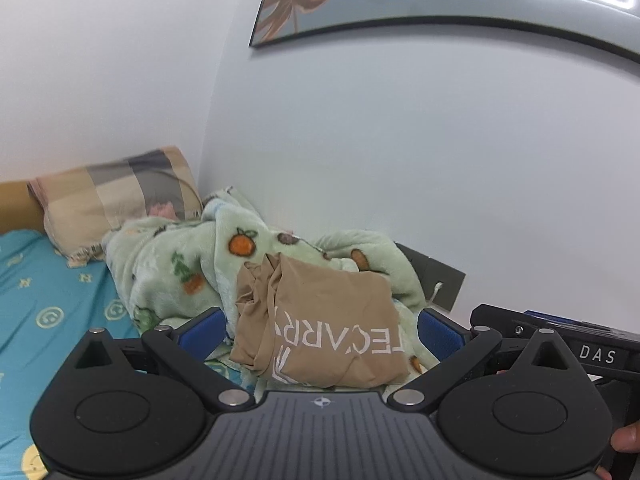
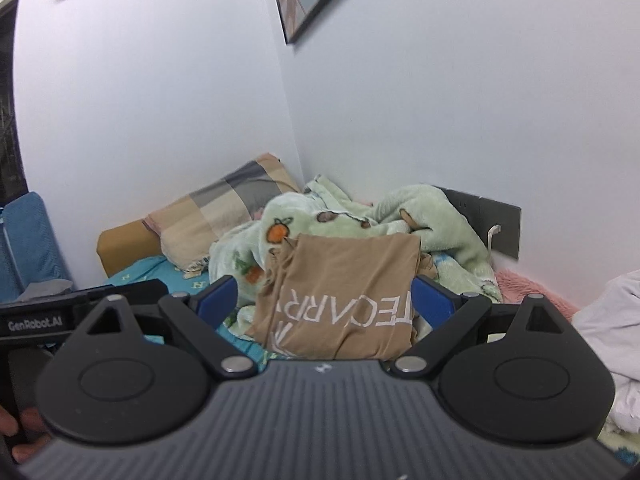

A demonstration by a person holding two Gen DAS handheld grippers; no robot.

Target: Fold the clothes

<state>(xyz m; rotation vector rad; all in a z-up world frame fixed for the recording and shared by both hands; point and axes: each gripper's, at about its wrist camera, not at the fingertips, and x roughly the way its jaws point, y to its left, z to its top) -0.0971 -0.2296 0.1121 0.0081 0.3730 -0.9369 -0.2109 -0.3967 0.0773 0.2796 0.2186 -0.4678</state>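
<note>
Tan shirt point(image 1: 320, 324) lies folded into compact rectangle on green blanket point(image 1: 168, 264) on bed point(image 1: 44, 300), by wall. Left gripper point(image 1: 320, 330) and right gripper point(image 2: 326, 300) hover before it, fingers apart, empty. White garment point(image 2: 604, 320) bunched at right, seemingly unfolded.

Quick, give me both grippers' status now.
Left gripper: open, holding nothing; the tan shirt lies ahead between its fingers.
Right gripper: open, holding nothing, facing the same shirt.
</note>
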